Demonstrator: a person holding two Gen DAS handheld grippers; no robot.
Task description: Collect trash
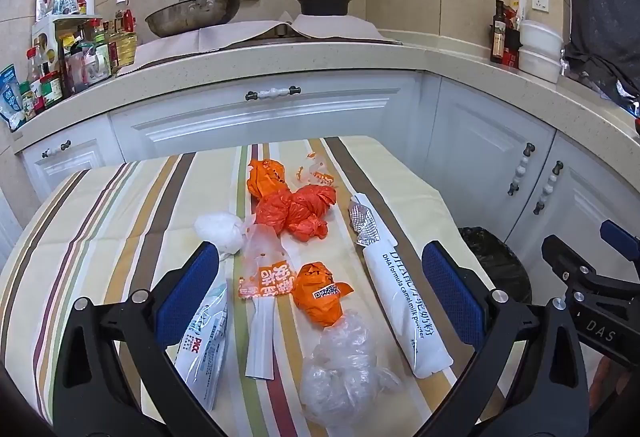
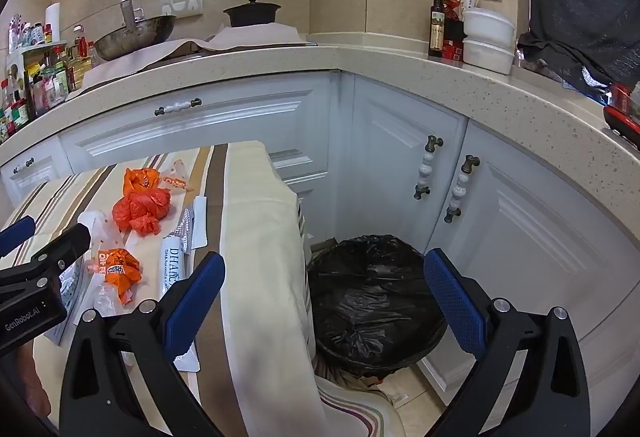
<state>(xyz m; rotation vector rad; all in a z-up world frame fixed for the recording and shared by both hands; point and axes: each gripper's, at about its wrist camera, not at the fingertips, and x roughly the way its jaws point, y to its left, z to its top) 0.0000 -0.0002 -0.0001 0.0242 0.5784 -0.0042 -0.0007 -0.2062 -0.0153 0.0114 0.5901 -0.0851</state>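
Trash lies spread on a striped tablecloth (image 1: 100,213): a knotted red-orange bag (image 1: 298,215), a small crumpled orange bag (image 1: 320,293), a clear crumpled bag (image 1: 344,369), a long white milk-powder sachet (image 1: 404,301), a white wad (image 1: 220,229) and flat white packets (image 1: 204,349). My left gripper (image 1: 320,281) hovers open over the middle of the pile, touching nothing. My right gripper (image 2: 324,289) is open above the table's right edge (image 2: 264,237) and a bin lined with a black bag (image 2: 372,297) on the floor. The red-orange bag (image 2: 142,211) and the sachet (image 2: 173,269) also show in the right wrist view.
White cabinets (image 1: 260,117) and a beige counter (image 1: 280,61) wrap around behind and to the right. A wok (image 1: 192,17), a black pot (image 1: 323,3), sauce bottles (image 1: 60,73) and white tubs (image 1: 540,49) stand on the counter. Cabinet door handles (image 2: 440,181) are close behind the bin.
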